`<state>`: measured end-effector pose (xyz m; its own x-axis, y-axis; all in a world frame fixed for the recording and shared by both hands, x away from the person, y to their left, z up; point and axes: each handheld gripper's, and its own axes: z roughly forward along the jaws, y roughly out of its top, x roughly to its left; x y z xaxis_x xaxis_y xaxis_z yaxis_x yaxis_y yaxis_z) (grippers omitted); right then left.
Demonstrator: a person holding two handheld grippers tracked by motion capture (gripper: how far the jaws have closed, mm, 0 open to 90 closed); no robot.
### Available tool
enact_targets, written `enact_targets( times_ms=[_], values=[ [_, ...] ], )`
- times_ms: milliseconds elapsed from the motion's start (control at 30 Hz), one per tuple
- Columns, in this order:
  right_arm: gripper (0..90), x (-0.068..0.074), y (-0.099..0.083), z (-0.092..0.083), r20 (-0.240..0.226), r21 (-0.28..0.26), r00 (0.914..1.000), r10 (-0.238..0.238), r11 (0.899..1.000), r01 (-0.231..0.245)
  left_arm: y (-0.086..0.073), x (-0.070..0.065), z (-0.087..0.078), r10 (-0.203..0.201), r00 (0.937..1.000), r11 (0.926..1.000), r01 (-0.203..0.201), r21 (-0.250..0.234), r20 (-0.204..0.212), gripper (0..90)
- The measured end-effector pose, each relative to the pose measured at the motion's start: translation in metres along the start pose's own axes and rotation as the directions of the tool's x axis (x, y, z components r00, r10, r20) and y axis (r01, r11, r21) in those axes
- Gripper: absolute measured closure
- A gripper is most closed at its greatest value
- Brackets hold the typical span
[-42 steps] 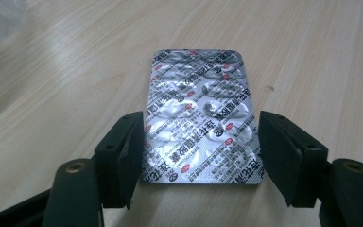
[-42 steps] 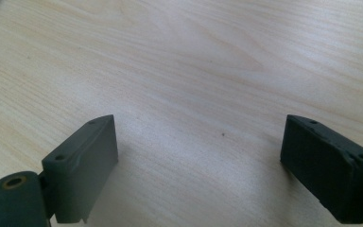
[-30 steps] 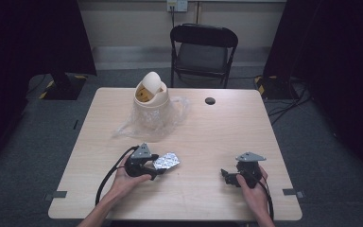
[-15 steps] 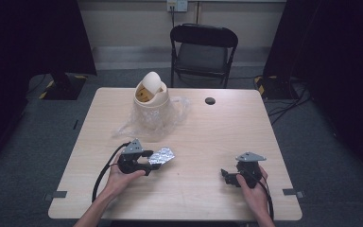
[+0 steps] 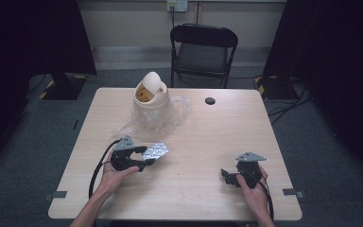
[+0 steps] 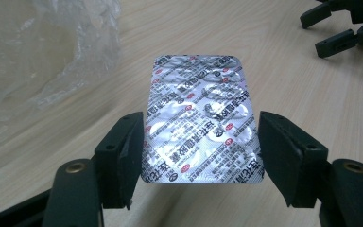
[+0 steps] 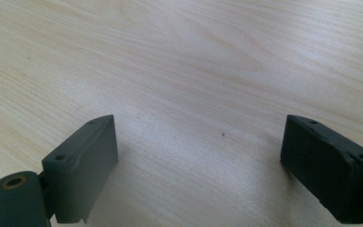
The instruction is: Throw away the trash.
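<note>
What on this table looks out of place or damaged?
The blister pack between the left claw jaws is dented, its foil pockets crushed. Loose crumpled plastic lies around the bin.

dark room, grey carpet floor (image 5: 340, 142), black folding chair (image 5: 203, 47) behind wooden table (image 5: 208, 137), pale wall (image 5: 132, 21).

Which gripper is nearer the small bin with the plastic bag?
Left. The left gripper, clamped on a blister pack, sits just in front of the bin. The right gripper, jaws open, rests farther off toward the table's front right.
</note>
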<state>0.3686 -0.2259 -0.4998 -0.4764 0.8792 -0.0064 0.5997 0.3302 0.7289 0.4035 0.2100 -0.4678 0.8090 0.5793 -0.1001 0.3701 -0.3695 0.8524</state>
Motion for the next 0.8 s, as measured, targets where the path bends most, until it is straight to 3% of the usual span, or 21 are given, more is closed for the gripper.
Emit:
enact_targets(
  times_ms=[367, 400, 800],
  values=[
    [10.8, 0.0, 0.0, 0.0, 0.0, 0.001, 1.0, 0.001, 1.0, -0.001, 0.006, 0.008, -0.011, -0.014, 0.9995, 0.9999, 0.014, -0.01, -0.028, 34.1],
    [10.8, 0.0, 0.0, 0.0, 0.0, 0.0, 1.0, 0.0, 1.0, 0.0, 0.009, 0.009, -0.013, 0.003, 0.9993, 1.0, -0.003, -0.009, -0.039, 34.1],
    [10.8, 0.0, 0.0, 0.0, 0.0, 0.0, 1.0, -0.001, 1.0, 0.001, 0.021, 0.023, -0.028, -0.02, 0.9964, 0.9982, 0.016, -0.058, -0.082, 34.1]
  ],
)
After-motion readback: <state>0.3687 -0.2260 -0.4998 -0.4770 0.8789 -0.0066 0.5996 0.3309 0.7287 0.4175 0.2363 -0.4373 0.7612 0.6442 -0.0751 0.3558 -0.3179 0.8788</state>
